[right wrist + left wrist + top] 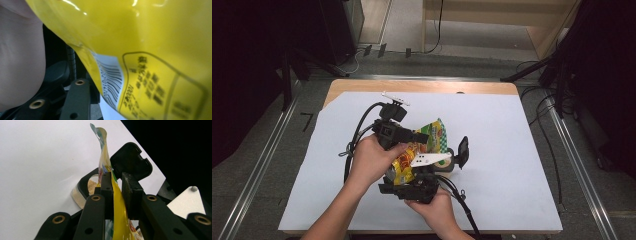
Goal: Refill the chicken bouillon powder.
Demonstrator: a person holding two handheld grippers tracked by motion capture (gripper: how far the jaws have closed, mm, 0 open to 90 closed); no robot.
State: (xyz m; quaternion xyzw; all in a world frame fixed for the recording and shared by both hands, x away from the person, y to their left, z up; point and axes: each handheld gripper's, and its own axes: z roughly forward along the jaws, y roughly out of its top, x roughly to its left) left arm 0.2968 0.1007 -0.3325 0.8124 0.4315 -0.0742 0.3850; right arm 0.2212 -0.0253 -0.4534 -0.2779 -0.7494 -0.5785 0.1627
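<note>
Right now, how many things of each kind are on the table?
Yellow snack bag: 1
Clear container with a black flip lid: 1
White sheet covering the table: 1
Hand-held grippers: 2, left gripper and right gripper
Total: 5

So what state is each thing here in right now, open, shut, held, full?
Bag: yellow, lifted off the table, top edge pinched, tilted over the container.
Container: open, lid flipped up, pale powder inside.
Left gripper: shut on the bag's upper edge.
Right gripper: at the bag's lower end; grip hidden.
Table: covered by a white sheet.
</note>
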